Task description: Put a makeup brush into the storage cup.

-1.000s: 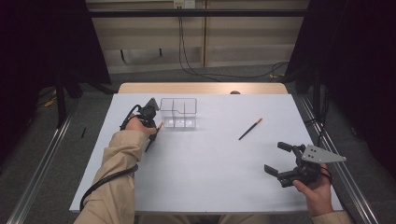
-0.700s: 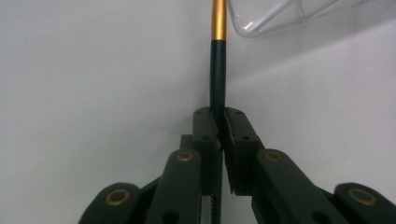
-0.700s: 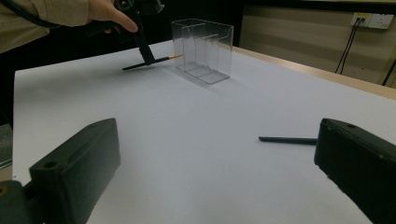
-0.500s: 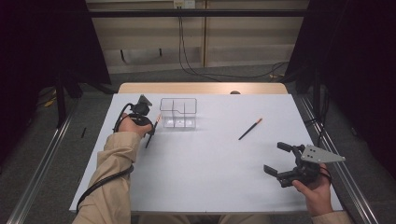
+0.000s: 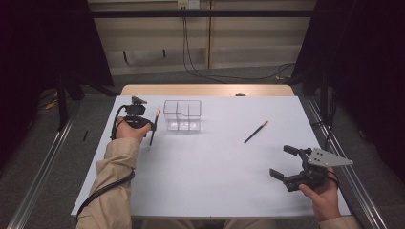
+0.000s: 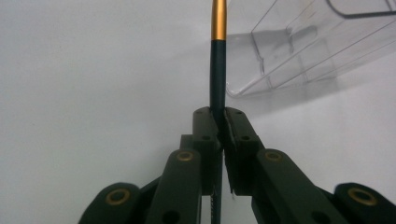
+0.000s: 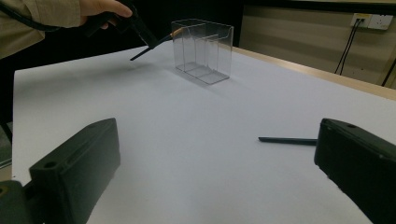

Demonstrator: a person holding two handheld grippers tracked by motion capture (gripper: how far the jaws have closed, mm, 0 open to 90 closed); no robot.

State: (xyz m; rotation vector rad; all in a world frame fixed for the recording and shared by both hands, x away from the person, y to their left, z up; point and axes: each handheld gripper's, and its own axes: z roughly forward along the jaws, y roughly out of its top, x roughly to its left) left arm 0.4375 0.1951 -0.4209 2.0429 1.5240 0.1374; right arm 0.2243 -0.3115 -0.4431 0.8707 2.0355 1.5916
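Note:
My left gripper point(image 5: 153, 126) is shut on a dark pencil point(image 5: 154, 123) with a gold end, holding it tilted just left of the clear plastic compartment box point(image 5: 183, 116). In the left gripper view the jaws point(image 6: 220, 114) pinch the pencil point(image 6: 217, 60), whose gold end points past the box's near corner point(image 6: 308, 42). A second dark pencil point(image 5: 255, 132) lies on the white table right of the box. My right gripper point(image 5: 282, 162) rests open near the front right edge, and that pencil point(image 7: 287, 140) lies ahead between its wide jaws point(image 7: 215, 154).
The white tabletop point(image 5: 215, 167) ends in a wooden strip at the back. The right gripper view shows the box point(image 7: 203, 44) far off, with the left hand's gripper point(image 7: 140, 32) beside it. Cables run along the floor behind the table.
My left gripper has shifted a little to the left and upward with the pencil in it. The right gripper has stayed put.

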